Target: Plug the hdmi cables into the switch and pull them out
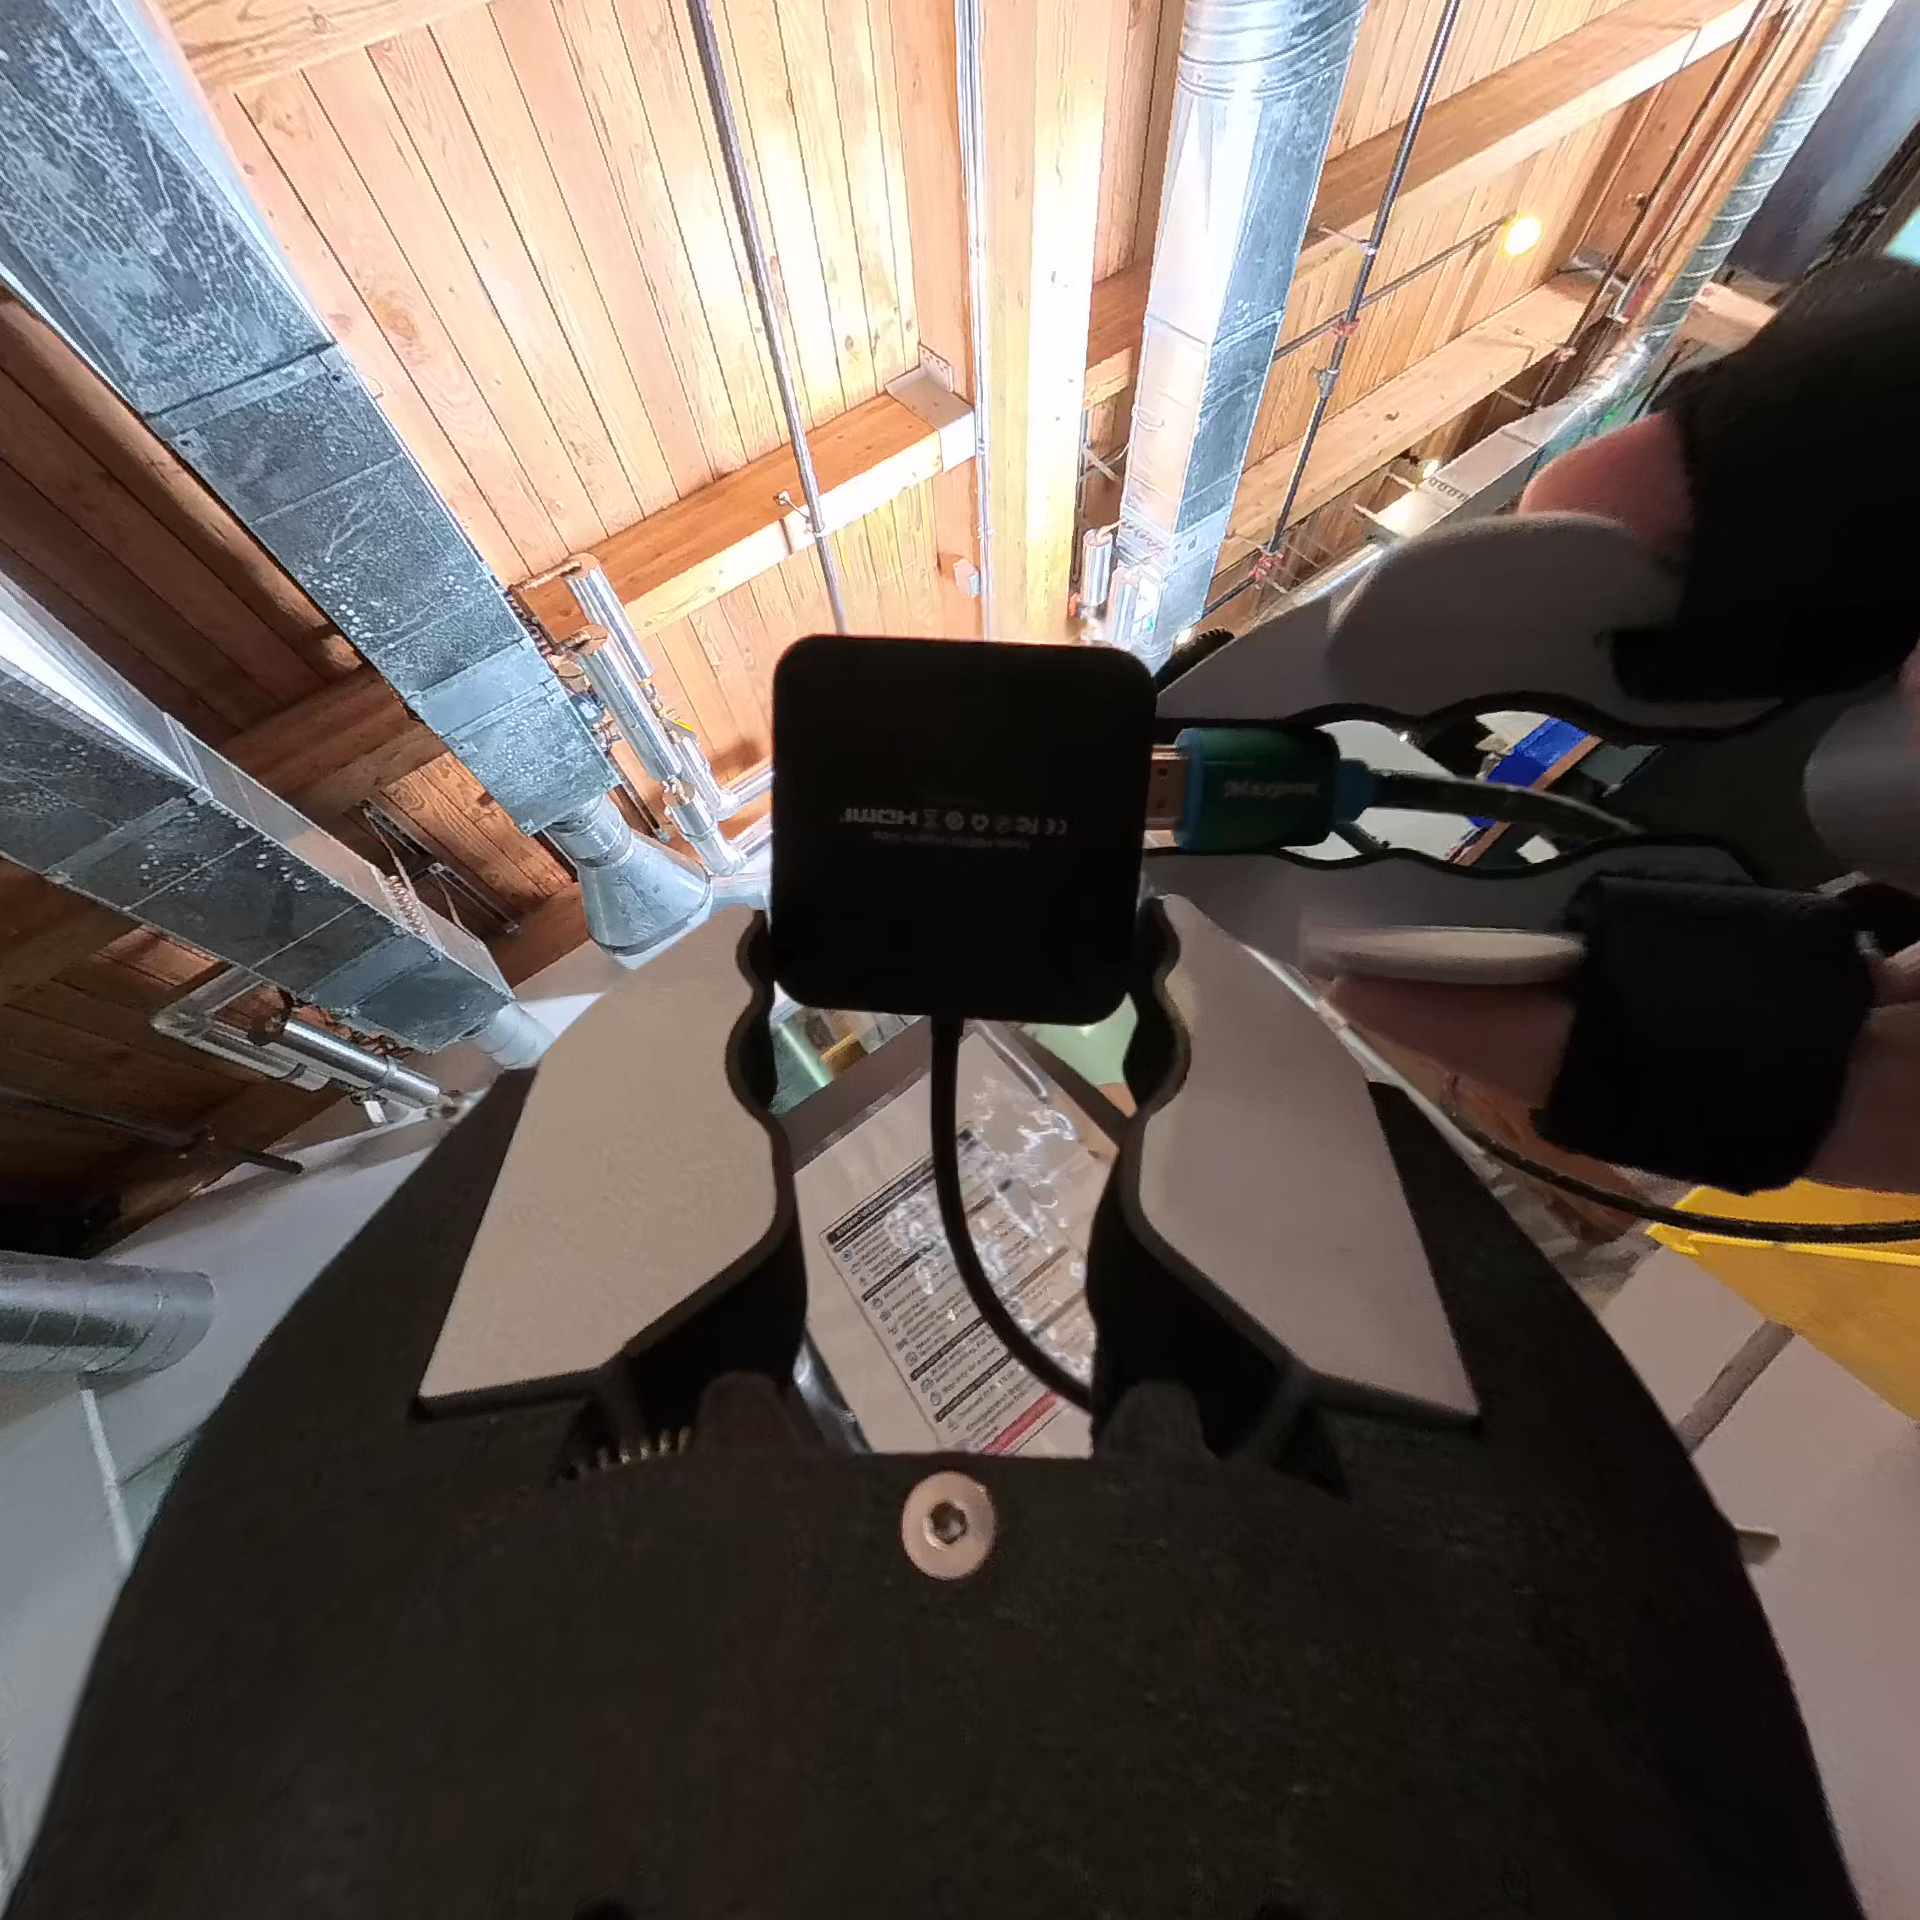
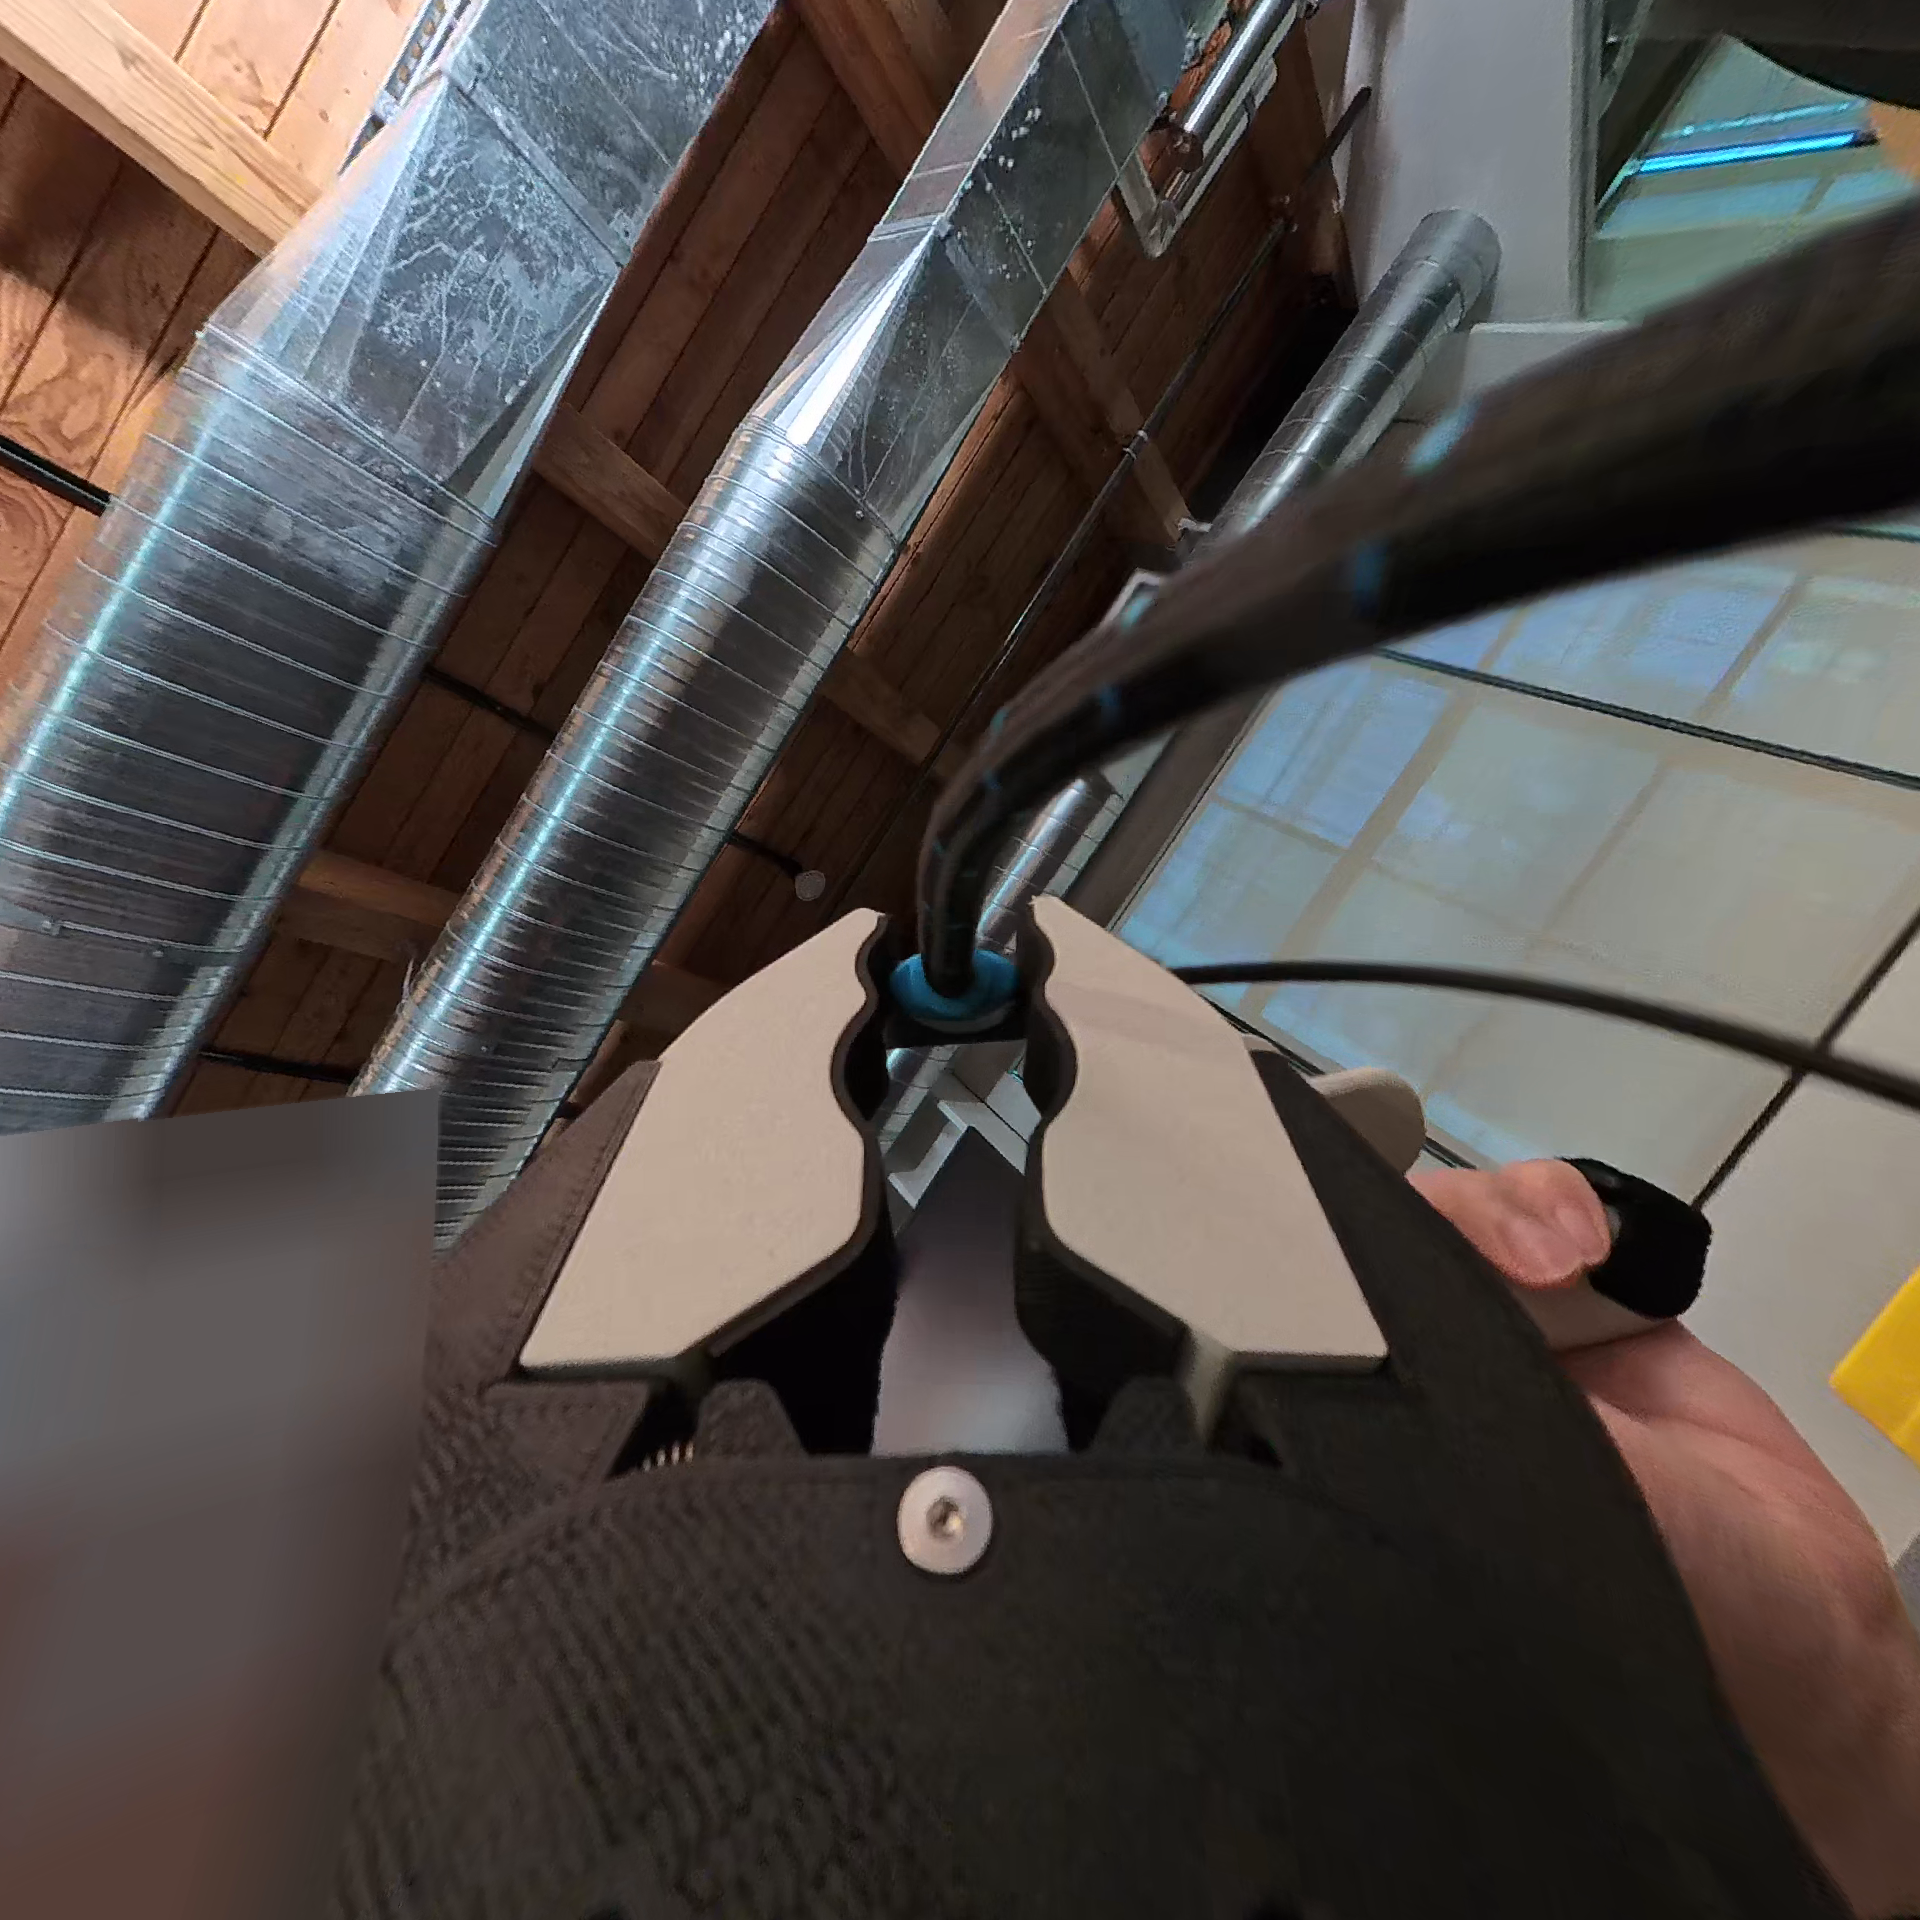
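In the left wrist view my left gripper (image 1: 961, 935) is shut on the lower edge of a black square HDMI switch (image 1: 961, 821) and holds it up in the air. The switch's own thin black lead (image 1: 951, 1143) hangs down between my fingers. My right gripper (image 1: 1169, 784) comes in from the right, shut on a blue-green HDMI plug (image 1: 1257, 790). The plug's gold metal tip meets the switch's right side. In the right wrist view my right gripper (image 2: 956, 935) clamps the plug's blue rear end (image 2: 940, 992). Its thick black cable (image 2: 1351, 582) curves up and right.
Both views look up at a wooden ceiling with metal ducts (image 1: 260, 395). A gloved hand (image 1: 1766, 499) holds the right gripper. A yellow object (image 1: 1818, 1278) is at the lower right, and a printed sheet (image 1: 966, 1278) lies below the switch. A thin black cable (image 2: 1558, 1013) crosses the right wrist view.
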The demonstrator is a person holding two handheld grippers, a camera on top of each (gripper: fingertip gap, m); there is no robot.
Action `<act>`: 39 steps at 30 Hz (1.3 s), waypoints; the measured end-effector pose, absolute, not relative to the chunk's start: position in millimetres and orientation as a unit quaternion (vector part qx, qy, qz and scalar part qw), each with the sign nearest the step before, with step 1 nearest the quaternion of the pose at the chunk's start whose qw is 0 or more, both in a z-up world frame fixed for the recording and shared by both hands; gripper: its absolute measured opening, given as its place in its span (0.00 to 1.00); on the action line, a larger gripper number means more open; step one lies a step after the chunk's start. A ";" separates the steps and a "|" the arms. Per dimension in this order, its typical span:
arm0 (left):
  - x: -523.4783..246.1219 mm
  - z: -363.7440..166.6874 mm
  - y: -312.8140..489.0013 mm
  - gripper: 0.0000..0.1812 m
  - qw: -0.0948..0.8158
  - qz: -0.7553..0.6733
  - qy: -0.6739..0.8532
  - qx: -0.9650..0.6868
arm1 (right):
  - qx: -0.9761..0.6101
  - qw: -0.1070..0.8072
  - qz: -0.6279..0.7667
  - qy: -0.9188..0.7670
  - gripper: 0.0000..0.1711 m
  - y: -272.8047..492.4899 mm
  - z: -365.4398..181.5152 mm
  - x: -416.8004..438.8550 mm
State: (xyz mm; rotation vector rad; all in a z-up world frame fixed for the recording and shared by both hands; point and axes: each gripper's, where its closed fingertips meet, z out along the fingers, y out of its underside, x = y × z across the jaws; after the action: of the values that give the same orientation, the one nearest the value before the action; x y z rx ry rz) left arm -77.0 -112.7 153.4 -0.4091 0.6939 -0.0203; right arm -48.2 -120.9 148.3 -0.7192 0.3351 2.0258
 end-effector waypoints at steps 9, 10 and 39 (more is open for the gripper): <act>-75.7 152.1 -106.1 0.36 0.916 -0.011 0.330 -0.228 | -0.294 0.501 0.805 0.124 0.13 -123.1 144.9 -50.2; -75.5 152.1 -104.6 0.36 0.915 -0.009 0.329 -0.235 | -0.300 0.512 0.796 0.117 0.13 -123.7 144.5 -51.2; -83.8 158.2 -91.4 0.36 0.901 -0.039 0.341 -0.266 | -0.352 0.559 0.748 -0.067 0.13 -118.7 150.3 -72.3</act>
State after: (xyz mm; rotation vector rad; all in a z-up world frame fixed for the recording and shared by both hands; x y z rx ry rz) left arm -83.8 -91.4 158.2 -0.5504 0.7058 -0.0799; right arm -72.3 -118.7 150.3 -0.8303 -0.1585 1.7627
